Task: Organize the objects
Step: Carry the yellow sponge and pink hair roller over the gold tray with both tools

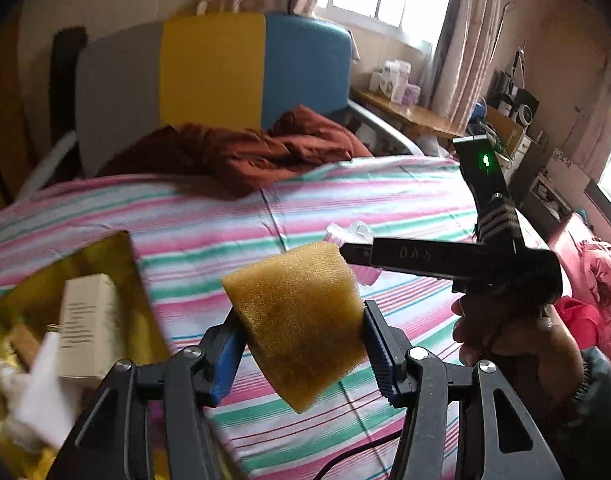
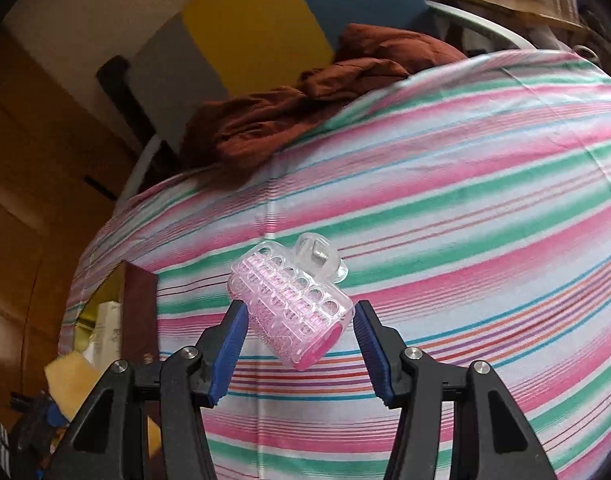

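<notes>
My left gripper (image 1: 301,338) is shut on a yellow sponge (image 1: 297,280), held tilted above the striped bed sheet (image 1: 385,196). In the right wrist view, my right gripper (image 2: 300,314) is shut on a pink see-through hair roller (image 2: 289,300), lifted a little off the sheet. That roller (image 1: 347,234) peeks out behind the sponge in the left wrist view, at the tip of the right gripper (image 1: 355,256). The sponge (image 2: 69,376) also shows at the bottom left of the right wrist view. An open gold-lined box (image 1: 117,248) lies to the left.
The box holds a white carton (image 1: 89,320) and other small items. A rust-brown blanket (image 1: 241,152) is bunched at the grey, yellow and blue headboard (image 1: 209,68). A person's hand (image 1: 505,336) grips the right tool. A wooden shelf (image 1: 409,114) and cluttered shelves stand at right.
</notes>
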Motion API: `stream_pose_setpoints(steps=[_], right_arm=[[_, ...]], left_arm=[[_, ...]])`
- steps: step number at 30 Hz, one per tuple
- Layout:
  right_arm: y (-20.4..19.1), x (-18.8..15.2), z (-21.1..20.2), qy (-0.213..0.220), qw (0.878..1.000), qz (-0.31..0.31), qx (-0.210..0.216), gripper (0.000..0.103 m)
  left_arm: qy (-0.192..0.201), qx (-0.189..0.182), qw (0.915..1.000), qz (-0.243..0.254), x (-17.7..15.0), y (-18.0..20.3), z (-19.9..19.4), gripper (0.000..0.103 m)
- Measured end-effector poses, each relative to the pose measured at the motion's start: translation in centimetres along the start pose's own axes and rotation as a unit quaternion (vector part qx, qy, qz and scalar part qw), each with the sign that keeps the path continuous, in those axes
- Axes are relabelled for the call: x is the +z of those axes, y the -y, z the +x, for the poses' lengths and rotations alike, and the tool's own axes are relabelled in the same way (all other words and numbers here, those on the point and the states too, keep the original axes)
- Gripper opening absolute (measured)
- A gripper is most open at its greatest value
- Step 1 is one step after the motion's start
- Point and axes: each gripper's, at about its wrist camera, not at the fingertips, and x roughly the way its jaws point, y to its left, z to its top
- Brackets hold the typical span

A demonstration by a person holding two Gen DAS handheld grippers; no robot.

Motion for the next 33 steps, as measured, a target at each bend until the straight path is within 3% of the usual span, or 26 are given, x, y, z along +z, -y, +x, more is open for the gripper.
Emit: stream_pose_setpoints(steps=[12,19,33], right_arm=[[-3.4,-1.7,-0.6,0.005,0.998,-0.048,0.037,0.055],[-5.7,-2.8,-1.2,0.001,0.996,-0.074,0.052,0.055],[-12.1,-6.2,-2.7,-0.009,0.986,-0.125,0.107,0.055]], left_arm=[[0.026,0.033,0.9988,-0.024,-1.4,-3.4,-4.6,0.057],[0.032,0.046,0.9962,-0.067,-2.9,-7.1,-7.2,0.057],[0.043,0.125,0.9763,-0.171,-8.9,-17.5,-13.7,0.057]])
